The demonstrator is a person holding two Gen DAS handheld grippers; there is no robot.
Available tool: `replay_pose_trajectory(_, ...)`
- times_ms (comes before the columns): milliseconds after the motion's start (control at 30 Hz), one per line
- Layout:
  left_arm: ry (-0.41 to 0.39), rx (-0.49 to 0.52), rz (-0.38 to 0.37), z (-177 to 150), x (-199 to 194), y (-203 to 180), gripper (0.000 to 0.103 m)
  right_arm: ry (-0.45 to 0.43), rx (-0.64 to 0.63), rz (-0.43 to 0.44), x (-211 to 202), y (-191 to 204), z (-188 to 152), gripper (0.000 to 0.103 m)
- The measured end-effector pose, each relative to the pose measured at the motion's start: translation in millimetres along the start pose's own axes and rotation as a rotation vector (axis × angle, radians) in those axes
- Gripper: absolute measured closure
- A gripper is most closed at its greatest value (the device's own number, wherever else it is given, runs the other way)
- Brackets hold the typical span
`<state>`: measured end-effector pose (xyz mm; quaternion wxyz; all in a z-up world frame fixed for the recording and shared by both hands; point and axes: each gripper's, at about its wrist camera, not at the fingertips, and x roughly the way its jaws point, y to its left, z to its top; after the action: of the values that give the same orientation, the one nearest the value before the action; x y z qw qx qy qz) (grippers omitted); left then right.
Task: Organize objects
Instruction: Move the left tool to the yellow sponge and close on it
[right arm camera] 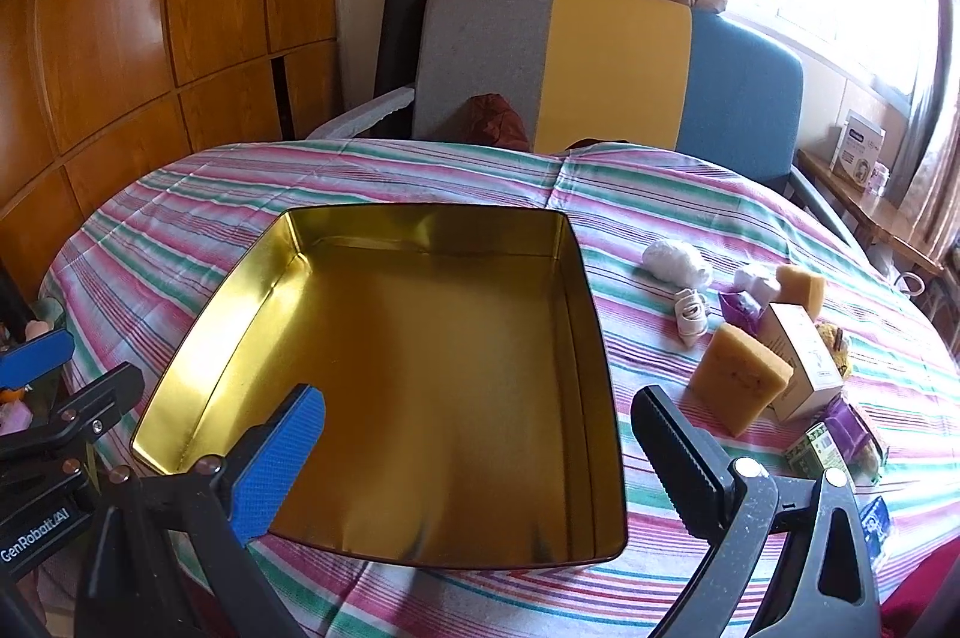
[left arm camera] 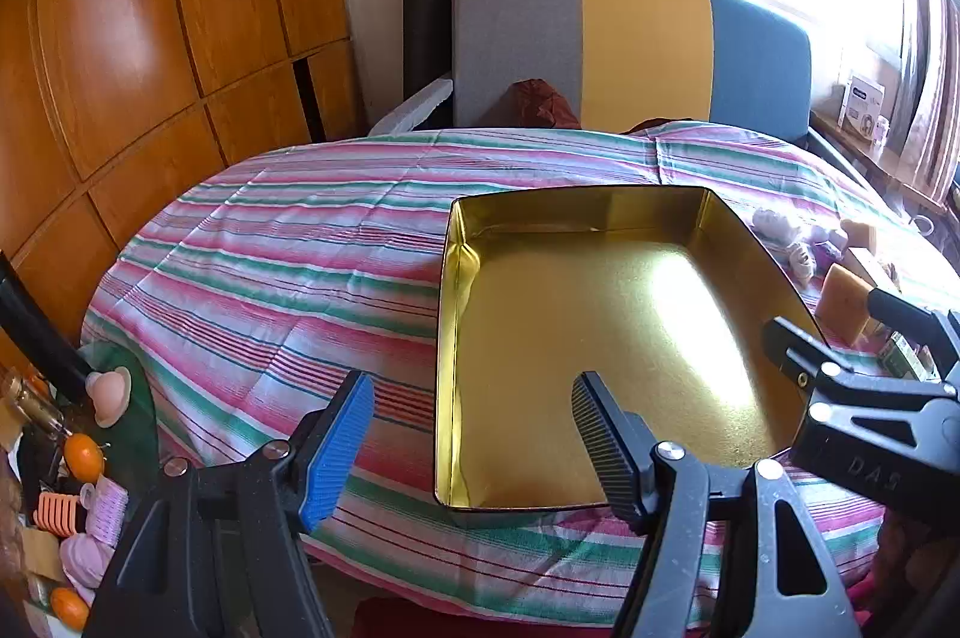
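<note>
Left wrist view: the left claw (left arm camera: 471,434) gapes wide, holding nothing, over the near-left corner of the gold tin (left arm camera: 480,314). Right wrist view: the right claw (right arm camera: 480,452), equally wide and unladen, hovers above the tin's near edge; only here, sponges (right arm camera: 741,377) and boxes (right arm camera: 804,359) cluster right of it on the striped surface (right arm camera: 180,194).

Striped cloth-covered table (right arm camera: 420,176) carries an open gold tin (right arm camera: 414,368), yellow sponges (right arm camera: 741,377) and small packets (right arm camera: 807,356)

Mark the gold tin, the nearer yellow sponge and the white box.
gold tin (right arm camera: 420,368), right wrist view, on its bare floor.
yellow sponge (right arm camera: 741,377), right wrist view, on its broad front face.
white box (right arm camera: 804,359), right wrist view, on its long side face.
</note>
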<state>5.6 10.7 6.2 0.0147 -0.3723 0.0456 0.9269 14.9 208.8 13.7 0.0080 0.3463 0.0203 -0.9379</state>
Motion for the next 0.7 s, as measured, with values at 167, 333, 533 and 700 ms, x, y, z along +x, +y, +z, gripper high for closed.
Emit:
replay_pose_trajectory(167, -0.006, 0.019, 0.005, 1, -1, -5, 0.033, -0.006, 0.021, -0.009, 0, -10, 3, 0.0)
replay_pose_trajectory(333, -0.007, 0.04, 0.004, 3, -1, -10, 0.033, -0.009, 0.044, -0.024, 0, -25, 5, 0.0)
replay_pose_trajectory(533, -0.014, 0.075, 0.003, 6, -1, -20, 0.033, -0.013, 0.086, -0.06, -1, -56, 10, 0.0)
replay_pose_trajectory(700, -0.01, 0.101, 0.001, 9, 1, -28, 0.033, -0.023, 0.133, -0.105, -5, -91, 16, 0.0)
